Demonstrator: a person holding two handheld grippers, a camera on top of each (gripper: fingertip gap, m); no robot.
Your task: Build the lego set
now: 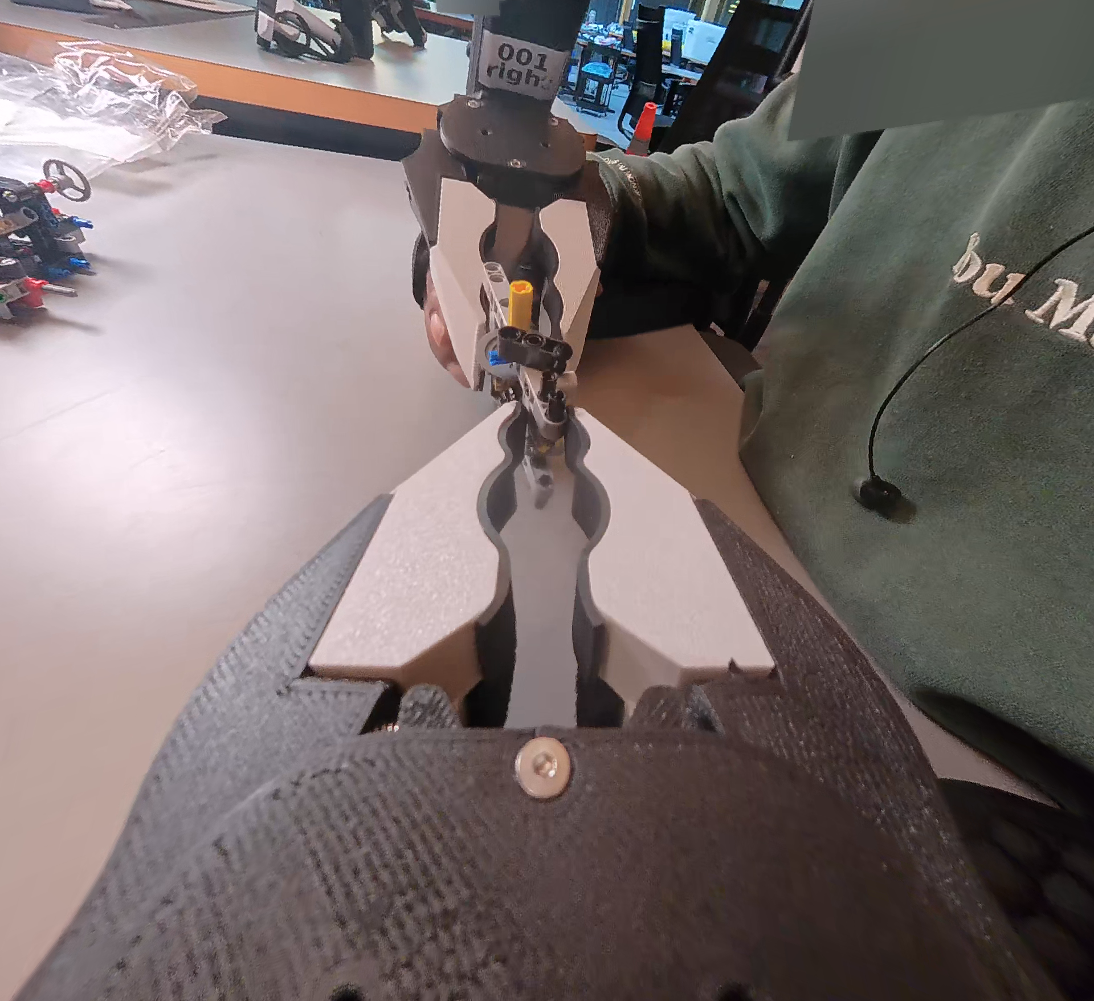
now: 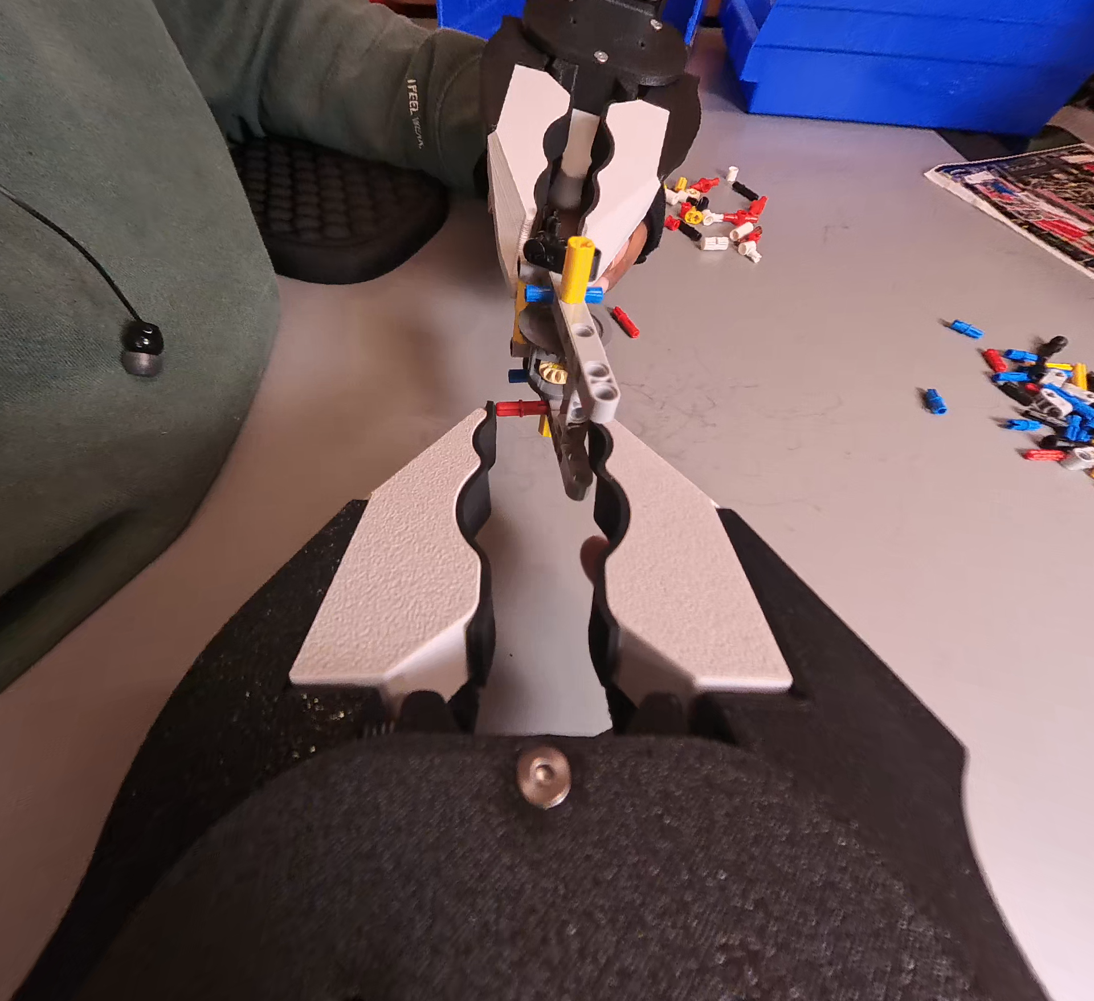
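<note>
- The two grippers are facing each other tip to tip above the pale grey tabletop (image 2: 769, 439), sharing one small lego sub-assembly of grey and black holed beams (image 2: 583, 362) between them.
- The left gripper (image 1: 541, 427) is pinching its white fingers together on the grey beam end nearest it; in the right wrist view this same gripper (image 2: 553, 256) is gripping the far end beside the yellow upright connector peg (image 2: 575, 268).
- The right gripper (image 2: 541, 427) is clamping the dark beam end of the assembly, with a red pin (image 2: 521, 408) sticking out sideways at its left fingertip.
- A partly built black lego vehicle frame with a steering wheel (image 1: 41, 238) is sitting well apart on the table.
- Loose red, blue, yellow and white lego pins (image 2: 719, 214) are lying scattered nearby, short of the blue plastic storage bins (image 2: 888, 43).
- A person's green sweatshirt sleeve (image 2: 331, 84) is reaching in behind the left gripper.
</note>
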